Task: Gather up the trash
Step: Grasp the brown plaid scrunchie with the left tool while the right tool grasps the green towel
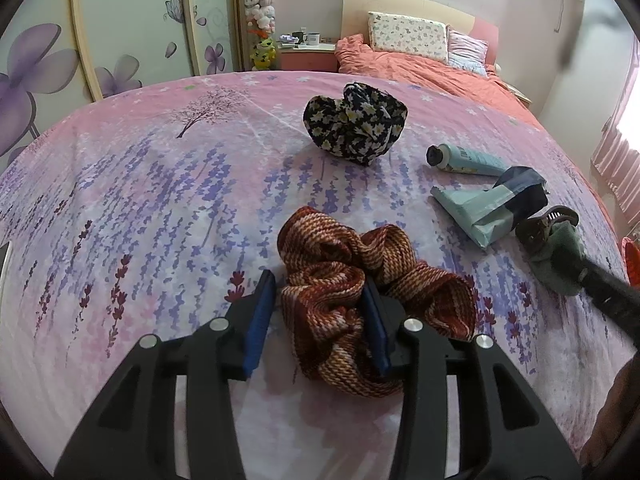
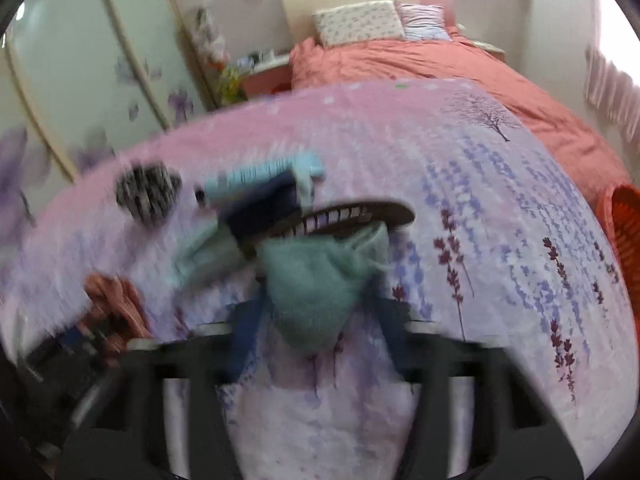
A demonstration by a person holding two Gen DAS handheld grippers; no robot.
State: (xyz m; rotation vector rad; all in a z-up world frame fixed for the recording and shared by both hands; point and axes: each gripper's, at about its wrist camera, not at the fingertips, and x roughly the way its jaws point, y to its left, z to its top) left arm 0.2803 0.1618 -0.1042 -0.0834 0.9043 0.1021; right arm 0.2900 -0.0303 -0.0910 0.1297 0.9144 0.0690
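1. Here the left gripper (image 1: pixel 316 316) sits low over the pink sheet (image 1: pixel 160 208), jaws spread wide, straddling one lobe of the red scrunchie (image 1: pixel 360 300). The right blue pad touches the fabric; the left pad stands just clear of it.
2. The rest of the red scrunchie bunches out to the right of the jaws, lying flat on the sheet.
3. Beyond it, further up the sheet, lies a dark floral scrunchie (image 1: pixel 356 120), well apart.
4. To the right lie a tube (image 1: pixel 464 158) and a crumpled teal wrapper (image 1: pixel 492 204), touching at their far ends.
5. The right gripper (image 2: pixel 320 312) holds a green cloth (image 2: pixel 316 280) between its fingers; its view is blurred, so how tight the grip is I cannot tell. In the left view the cloth (image 1: pixel 560 256) sits at the tip of that dark gripper.
6. A brown hair claw (image 2: pixel 344 216) lies against the top of the green cloth, teeth showing.
7. An orange basket (image 2: pixel 624 236) stands off the sheet's right edge.
8. Behind are a bed (image 1: pixel 420 64), pillows (image 1: pixel 408 34) and a flowered wardrobe (image 1: pixel 120 28).
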